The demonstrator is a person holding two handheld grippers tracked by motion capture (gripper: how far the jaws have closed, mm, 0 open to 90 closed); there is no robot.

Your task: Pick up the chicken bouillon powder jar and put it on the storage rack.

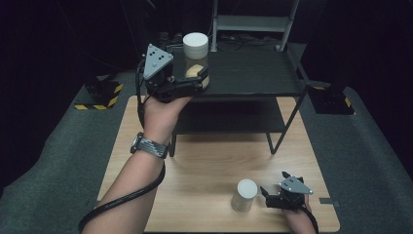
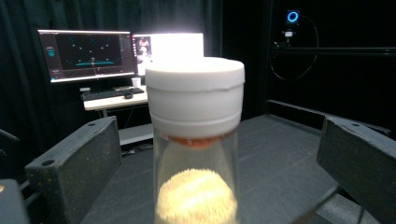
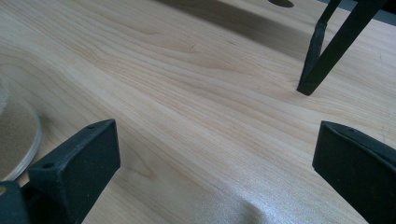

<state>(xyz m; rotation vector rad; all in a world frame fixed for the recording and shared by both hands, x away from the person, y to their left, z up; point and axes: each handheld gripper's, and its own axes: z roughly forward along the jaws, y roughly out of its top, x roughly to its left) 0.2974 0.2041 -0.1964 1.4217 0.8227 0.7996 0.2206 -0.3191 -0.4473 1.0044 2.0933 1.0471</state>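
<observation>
A white-capped clear jar (image 1: 196,59) stands on the black shelf's (image 1: 253,73) top tier, between the left gripper's (image 1: 202,80) parted fingers (image 2: 74,168). Near the bench's (image 1: 209,161) front edge, the right gripper (image 1: 265,194), fingers apart and empty, rests just beside a second capped jar (image 1: 245,194).

Smooth pale wood table (image 1: 204,161), matt black shelf (image 1: 253,73)

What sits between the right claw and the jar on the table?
Nothing: in the high view, bare wood separates the right claw from the jar standing on the table.
</observation>
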